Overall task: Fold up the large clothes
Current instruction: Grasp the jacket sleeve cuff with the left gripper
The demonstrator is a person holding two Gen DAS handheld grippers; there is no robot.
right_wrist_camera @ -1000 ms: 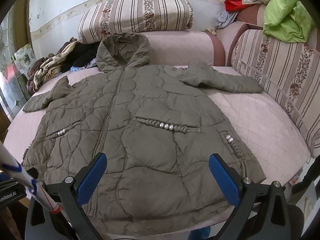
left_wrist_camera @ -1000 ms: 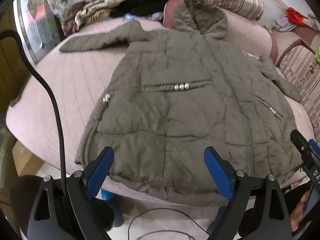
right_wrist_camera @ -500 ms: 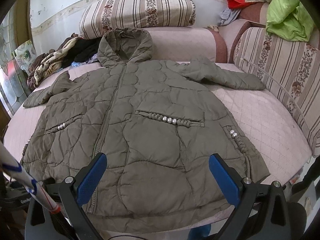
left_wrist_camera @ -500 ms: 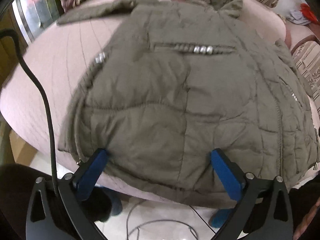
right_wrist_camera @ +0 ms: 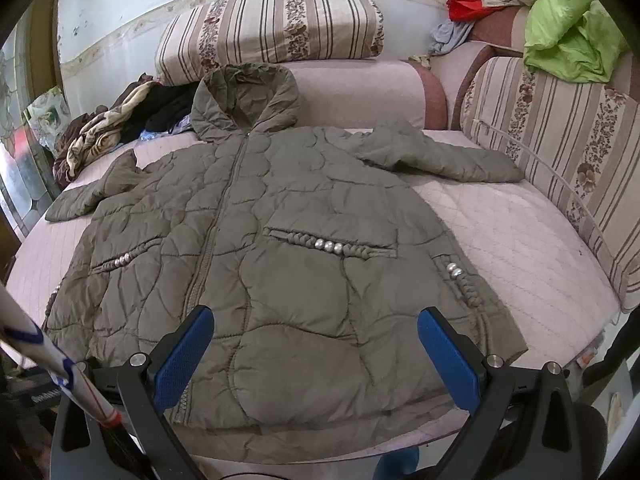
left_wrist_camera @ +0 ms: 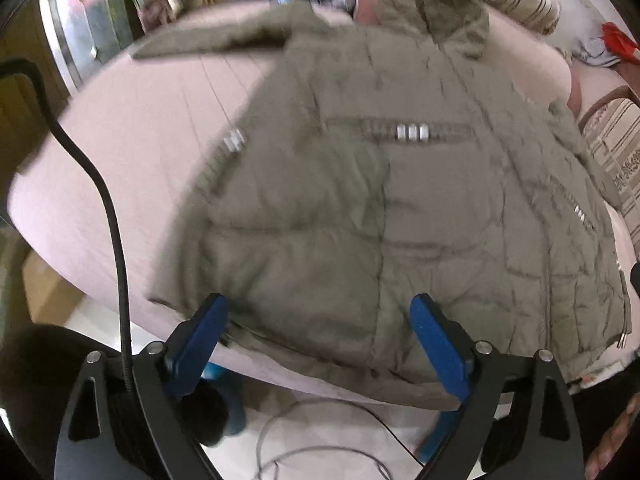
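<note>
An olive quilted hooded jacket [left_wrist_camera: 400, 200] lies spread face up on a pink quilted couch seat [left_wrist_camera: 140, 140], zipped, sleeves out to both sides. My left gripper [left_wrist_camera: 320, 320] hangs just over the jacket's near hem at its left corner. Its jaws are closing but still stand wide, and the blue pads press on nothing. The picture there is blurred. In the right wrist view the same jacket [right_wrist_camera: 300, 240] fills the seat [right_wrist_camera: 500, 240]. My right gripper [right_wrist_camera: 316, 332] stands open over the hem's right half, nothing between its fingers.
A striped cushion [right_wrist_camera: 268, 28] and a striped backrest [right_wrist_camera: 560, 140] border the seat. Loose clothes [right_wrist_camera: 120, 120] are piled at the back left, a green cloth [right_wrist_camera: 568, 36] at the back right. A black cable [left_wrist_camera: 108, 208] hangs at the left; a thin wire [left_wrist_camera: 320, 440] lies on the floor.
My left gripper has come closer to the jacket's near hem, which now looms larger and blurred. The right gripper's view is almost unchanged.
</note>
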